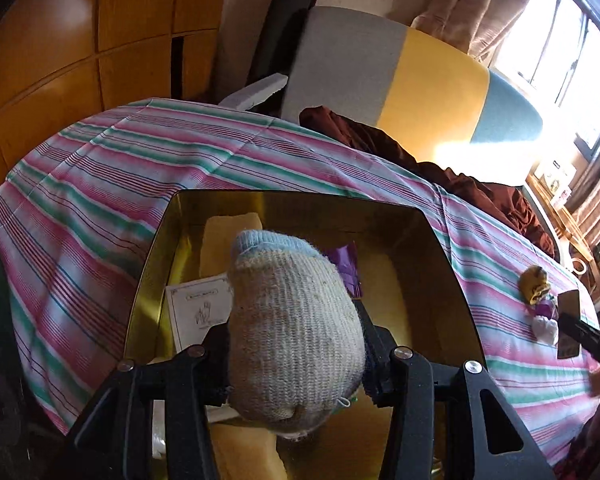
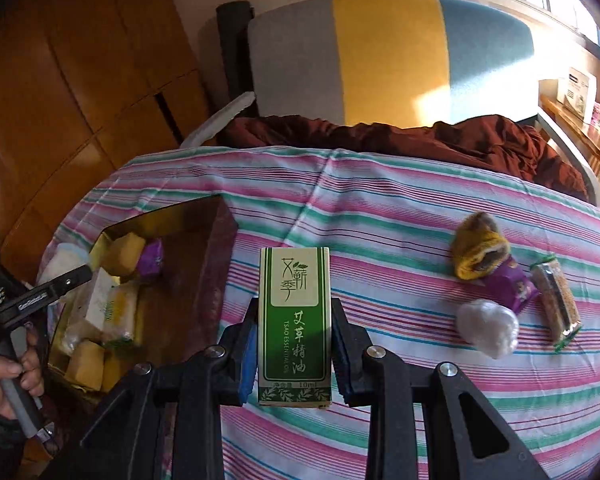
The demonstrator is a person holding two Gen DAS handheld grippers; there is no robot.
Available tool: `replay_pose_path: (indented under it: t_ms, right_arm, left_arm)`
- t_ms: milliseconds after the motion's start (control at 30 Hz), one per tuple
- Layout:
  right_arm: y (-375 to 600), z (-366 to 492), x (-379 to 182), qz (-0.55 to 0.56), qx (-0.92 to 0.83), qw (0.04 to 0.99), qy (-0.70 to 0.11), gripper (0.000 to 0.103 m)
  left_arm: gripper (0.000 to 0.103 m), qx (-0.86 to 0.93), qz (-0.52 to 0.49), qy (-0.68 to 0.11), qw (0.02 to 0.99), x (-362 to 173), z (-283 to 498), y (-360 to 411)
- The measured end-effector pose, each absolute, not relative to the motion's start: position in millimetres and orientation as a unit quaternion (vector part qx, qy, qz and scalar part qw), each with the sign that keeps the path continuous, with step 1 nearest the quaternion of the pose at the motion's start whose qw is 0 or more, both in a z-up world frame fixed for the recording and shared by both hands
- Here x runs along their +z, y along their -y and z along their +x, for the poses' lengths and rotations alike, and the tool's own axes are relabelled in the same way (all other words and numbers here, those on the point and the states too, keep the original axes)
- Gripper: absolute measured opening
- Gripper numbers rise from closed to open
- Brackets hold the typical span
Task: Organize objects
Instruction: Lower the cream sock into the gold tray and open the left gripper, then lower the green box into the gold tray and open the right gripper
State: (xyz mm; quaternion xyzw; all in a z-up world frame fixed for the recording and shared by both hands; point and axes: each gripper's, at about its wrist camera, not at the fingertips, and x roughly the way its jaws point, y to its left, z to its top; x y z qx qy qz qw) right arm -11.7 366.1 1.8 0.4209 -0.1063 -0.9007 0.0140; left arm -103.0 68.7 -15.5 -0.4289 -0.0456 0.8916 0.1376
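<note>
Step in hand: loading the gold tin (image 1: 440, 248). Left gripper (image 1: 296, 332) clamps a knitted sock (image 1: 292, 320) above the tin's interior; right gripper (image 2: 294, 344) clamps a green essential-oil box (image 2: 294, 320) over the striped cloth (image 2: 380, 216), beside the tin. Next, likely: release sock inside, then bring box across.
</note>
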Motion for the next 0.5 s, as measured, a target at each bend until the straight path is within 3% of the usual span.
replay_pose_path:
  t_ms: [200, 300, 500]
  right_arm:
    - [-305, -50, -3, 0.439, -0.893, 0.063, 0.074, 0.030]
    - [-288, -70, -13, 0.454, -0.885, 0.073, 0.068, 0.030]
    - [-272, -105, -22, 0.451, -0.887, 0.061, 0.076, 0.034]
  left_arm:
    - [0.052, 0.897, -0.427, 0.010, 0.114, -19, -139, -82]
    - [0.071, 0.904, -0.415, 0.013, 0.101, -16, -140, -80]
    - [0.075, 0.909, -0.403, 0.013, 0.109, -11, -124, -74]
